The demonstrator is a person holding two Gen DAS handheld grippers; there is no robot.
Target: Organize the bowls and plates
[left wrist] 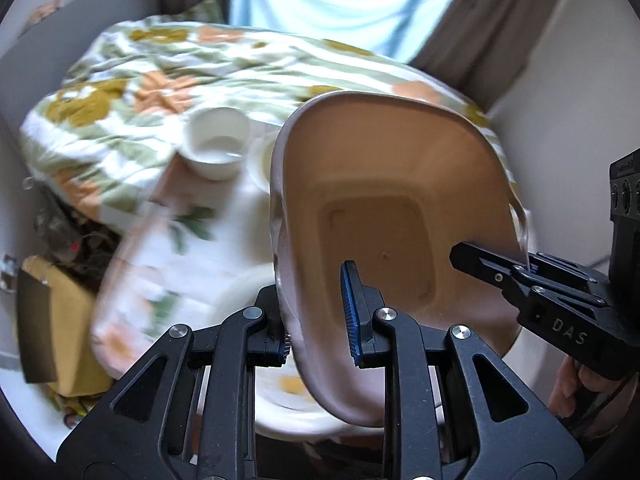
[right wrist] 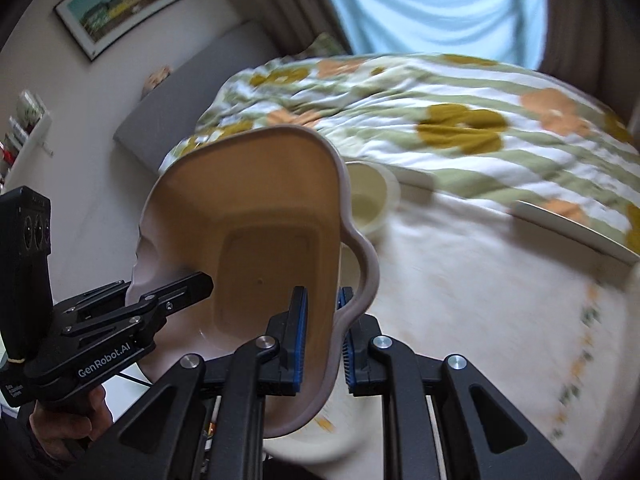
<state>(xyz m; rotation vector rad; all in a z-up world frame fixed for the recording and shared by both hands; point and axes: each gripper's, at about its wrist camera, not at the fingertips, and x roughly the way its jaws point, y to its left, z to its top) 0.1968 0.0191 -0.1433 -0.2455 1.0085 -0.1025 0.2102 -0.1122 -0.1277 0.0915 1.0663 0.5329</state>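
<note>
Beige basin (left wrist: 380,184) between both grippers' clamped jaws, above bed (left wrist: 168,72)

We see a tan dish (left wrist: 384,184) with a pale mauve outside, a white bowl (left wrist: 218,148), and a quilt (left wrist: 168,80) striped green and white with orange and mustard flowers.

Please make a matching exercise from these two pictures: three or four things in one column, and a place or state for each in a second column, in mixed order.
Things:
1. dish
2. white bowl
3. left gripper
4. picture

Places or states:
A. hangs on the wall
B. stands on the cloth behind the dish
C. held in the air at two rims
D. shut on the dish's left rim

Pairs: 1-C, 2-B, 3-D, 4-A
</note>
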